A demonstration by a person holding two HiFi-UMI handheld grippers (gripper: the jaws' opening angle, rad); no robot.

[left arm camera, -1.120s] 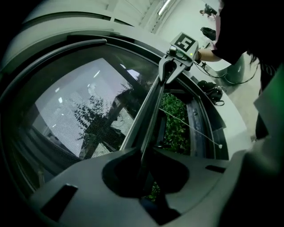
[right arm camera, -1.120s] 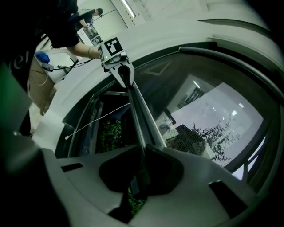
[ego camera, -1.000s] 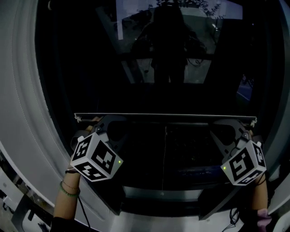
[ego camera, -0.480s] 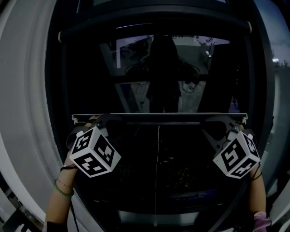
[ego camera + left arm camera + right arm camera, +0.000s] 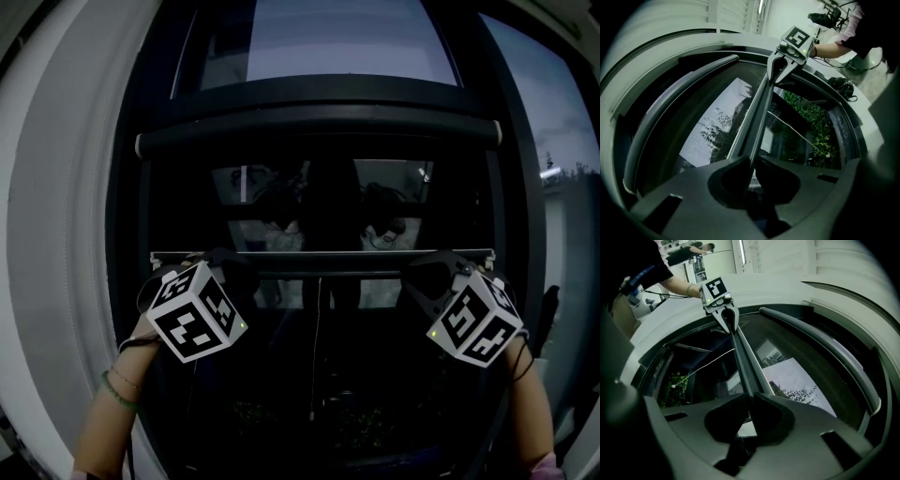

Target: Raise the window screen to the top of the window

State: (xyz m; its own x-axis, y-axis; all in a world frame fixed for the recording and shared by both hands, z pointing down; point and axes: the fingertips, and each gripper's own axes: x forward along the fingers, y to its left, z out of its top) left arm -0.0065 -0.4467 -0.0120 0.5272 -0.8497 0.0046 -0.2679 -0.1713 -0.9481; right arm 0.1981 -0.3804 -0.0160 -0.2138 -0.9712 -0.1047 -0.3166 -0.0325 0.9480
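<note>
The window screen's bottom rail (image 5: 319, 252) is a thin grey bar lying level across the dark window, well below the dark roller housing (image 5: 319, 129) at the top. My left gripper (image 5: 199, 259) is shut on the rail's left end, my right gripper (image 5: 461, 266) on its right end. In the left gripper view the rail (image 5: 757, 117) runs from my closed left gripper (image 5: 752, 161) up to the right gripper (image 5: 780, 63). In the right gripper view the rail (image 5: 743, 357) passes through my right gripper (image 5: 751, 399) and reaches the left gripper (image 5: 726, 315). Mesh (image 5: 717, 126) shows beside the rail.
A pale window frame (image 5: 56, 234) curves round the left side. A thin pull cord (image 5: 317, 347) hangs from the rail's middle. Green plants (image 5: 356, 422) show outside below. A person's dim reflection (image 5: 328, 206) is in the glass above the rail.
Both grippers have gone up with the rail between them. The window's lower sill has dropped out of sight and the roller housing and upper pane have come into view.
</note>
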